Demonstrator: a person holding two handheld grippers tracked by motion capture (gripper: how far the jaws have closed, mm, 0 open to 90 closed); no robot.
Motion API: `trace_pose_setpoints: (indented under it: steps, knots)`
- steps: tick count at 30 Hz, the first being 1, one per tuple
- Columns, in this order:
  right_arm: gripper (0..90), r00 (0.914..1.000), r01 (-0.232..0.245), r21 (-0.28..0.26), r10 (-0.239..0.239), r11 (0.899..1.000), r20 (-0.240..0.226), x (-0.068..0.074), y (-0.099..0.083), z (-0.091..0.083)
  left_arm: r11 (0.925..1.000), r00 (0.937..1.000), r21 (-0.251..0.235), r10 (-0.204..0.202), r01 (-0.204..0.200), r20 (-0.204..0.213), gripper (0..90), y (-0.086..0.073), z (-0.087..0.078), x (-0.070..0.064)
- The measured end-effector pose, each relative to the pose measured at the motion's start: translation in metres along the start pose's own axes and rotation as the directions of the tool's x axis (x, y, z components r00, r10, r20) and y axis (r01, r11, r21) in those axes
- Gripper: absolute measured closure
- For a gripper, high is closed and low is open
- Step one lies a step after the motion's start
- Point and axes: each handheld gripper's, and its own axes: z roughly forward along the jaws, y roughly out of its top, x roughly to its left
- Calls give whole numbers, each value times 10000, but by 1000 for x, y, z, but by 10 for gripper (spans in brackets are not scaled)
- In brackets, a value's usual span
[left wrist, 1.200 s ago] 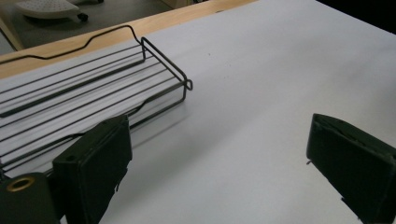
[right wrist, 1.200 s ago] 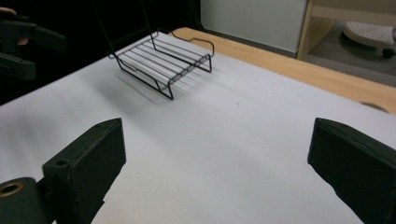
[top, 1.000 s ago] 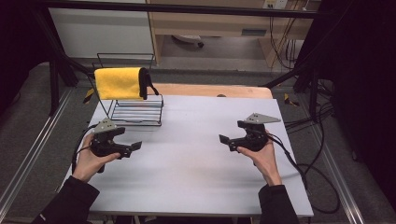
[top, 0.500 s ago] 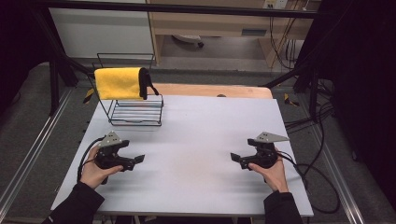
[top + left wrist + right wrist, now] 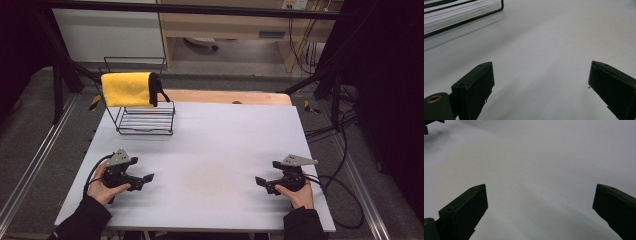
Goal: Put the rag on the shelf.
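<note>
Yellow cloth point(image 5: 127, 89) hangs over the top rail of the black wire rack point(image 5: 145, 120) at the desk's point(image 5: 220, 150) far left corner. Left gripper point(image 5: 148, 178) sits near the front left edge, right gripper point(image 5: 260, 182) near the front right edge; both jaw pairs are spread wide, grasping nothing, well apart from the rack.

The white desk point(image 5: 215, 150) spreads under and between both pairs of jaws; well beyond them a wooden board point(image 5: 225, 96) edges its far side, and black cables point(image 5: 327, 131) lie on the floor point(image 5: 385, 200) off to their right
</note>
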Motion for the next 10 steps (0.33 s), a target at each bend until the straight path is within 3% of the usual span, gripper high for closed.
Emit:
trace_pose_setpoints:
  steps: [10]
  knots:
    - [6,10000,16,102,-17,9999,66,0,-4,-2,10000,10000,16,51,-51,32,65,-4,0,0]
